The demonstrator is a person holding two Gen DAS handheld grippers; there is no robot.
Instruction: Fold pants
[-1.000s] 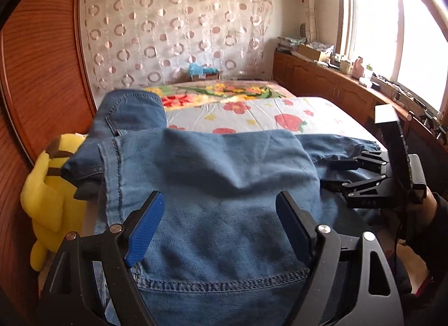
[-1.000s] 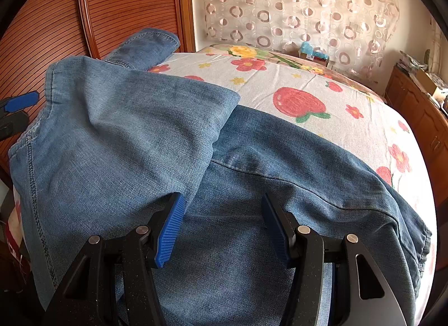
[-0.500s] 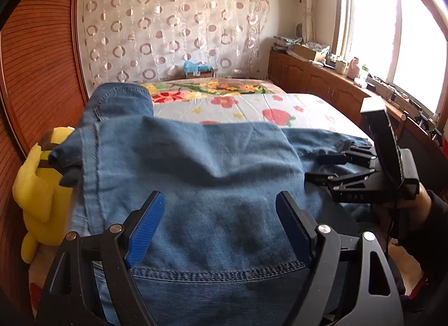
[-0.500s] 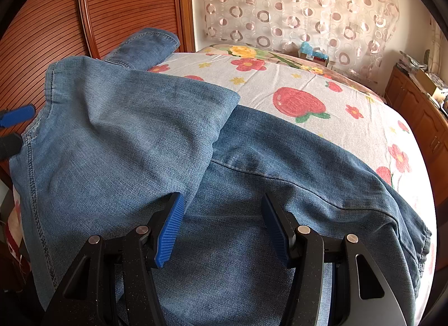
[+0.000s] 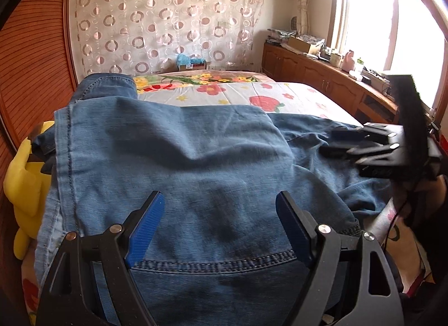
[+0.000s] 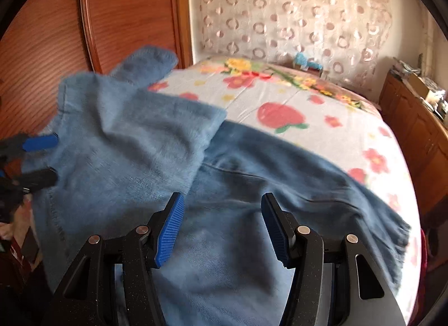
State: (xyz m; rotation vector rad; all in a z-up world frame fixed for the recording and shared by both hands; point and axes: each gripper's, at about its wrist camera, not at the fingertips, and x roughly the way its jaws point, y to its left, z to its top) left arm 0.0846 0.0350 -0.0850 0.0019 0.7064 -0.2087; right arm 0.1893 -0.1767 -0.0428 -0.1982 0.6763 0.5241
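Blue jeans (image 5: 196, 157) lie spread on the bed, one part folded over the rest, a leg end (image 5: 103, 85) reaching toward the wooden headboard. My left gripper (image 5: 219, 195) hovers open over the folded layer near a stitched seam, nothing between its blue pads. In the right wrist view, which is motion-blurred, my right gripper (image 6: 222, 198) stands open above the jeans (image 6: 126, 129), just right of the folded edge, nothing pinched. Each gripper shows in the other's view: the right gripper (image 5: 334, 142) at the right, the left gripper (image 6: 53, 157) at the left edge of the denim.
A yellow plush toy (image 5: 22, 185) sits at the bed's left edge beside the wooden headboard (image 5: 28, 59). The floral sheet (image 5: 252, 93) stretches beyond the jeans. Wooden cabinets (image 5: 308, 68) with clutter run under the window. A person's hand (image 5: 439, 188) holds the right gripper.
The left gripper has slid forward and lower over the folded layer. The right gripper has lifted slightly and its view is now blurred. Both jaws keep the same gap.
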